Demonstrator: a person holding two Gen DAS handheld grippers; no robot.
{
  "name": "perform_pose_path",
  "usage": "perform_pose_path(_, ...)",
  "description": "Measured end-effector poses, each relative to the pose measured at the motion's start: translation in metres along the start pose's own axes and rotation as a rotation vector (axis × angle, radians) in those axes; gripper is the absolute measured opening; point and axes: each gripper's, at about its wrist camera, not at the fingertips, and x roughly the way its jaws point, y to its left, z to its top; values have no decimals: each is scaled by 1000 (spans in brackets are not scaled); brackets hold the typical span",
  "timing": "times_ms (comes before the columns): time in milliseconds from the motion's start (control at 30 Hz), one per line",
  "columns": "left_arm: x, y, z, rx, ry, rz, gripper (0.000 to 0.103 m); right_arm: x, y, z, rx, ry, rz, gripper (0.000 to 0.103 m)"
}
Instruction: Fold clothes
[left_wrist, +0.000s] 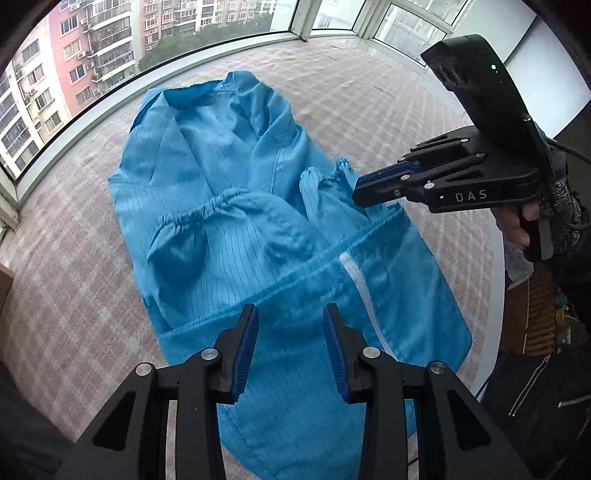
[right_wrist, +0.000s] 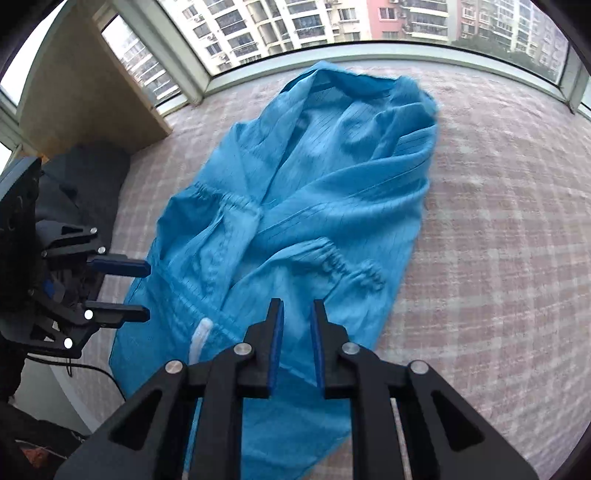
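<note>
A blue pin-striped coat (left_wrist: 236, 229) (right_wrist: 325, 192) lies lengthwise on the pink checked table cover (left_wrist: 399, 107), collar toward the window. Both elastic-cuffed sleeves are folded in across its body. A white zipper strip (left_wrist: 356, 280) shows near the hem. My left gripper (left_wrist: 290, 310) hovers over the hem end, open, with nothing between its blue pads; it also shows in the right wrist view (right_wrist: 147, 291) beside the coat's edge. My right gripper (right_wrist: 297, 306) stands over the near sleeve cuff (right_wrist: 347, 266), jaws a narrow gap apart and gripping nothing. In the left wrist view its tip (left_wrist: 356, 188) is by a cuff.
The table's curved edge (left_wrist: 496, 280) runs along the right, with a person's hand (left_wrist: 517, 221) and dark zipped jacket (left_wrist: 535, 398) beyond it. A wooden panel (right_wrist: 88, 99) and dark cloth (right_wrist: 88, 177) stand at the far left. Windows ring the far side. A cable (right_wrist: 92, 369) hangs off the edge.
</note>
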Motion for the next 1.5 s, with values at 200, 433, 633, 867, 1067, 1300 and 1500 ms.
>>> perform_pose_path(200,33,4,66,41,-29,36,34,1,-61,94,58,-51,-120,27)
perform_pose_path(433,78,16,105,21,-25,40,34,58,-74,177,8,111,-180,31)
perform_pose_path(633,99,26,98,13,12,31,34,95,-69,191,-63,212,-177,30)
perform_pose_path(867,103,30,84,30,-20,51,36,70,-94,207,5,68,-311,5)
perform_pose_path(1067,87,31,86,29,-48,33,31,43,-101,174,-23,78,-98,43)
perform_pose_path(1300,96,10,120,99,-59,6,33,61,-100,112,-95,181,-107,43)
perform_pose_path(1500,112,30,135,75,-42,1,1,50,-108,101,-84,150,-114,43)
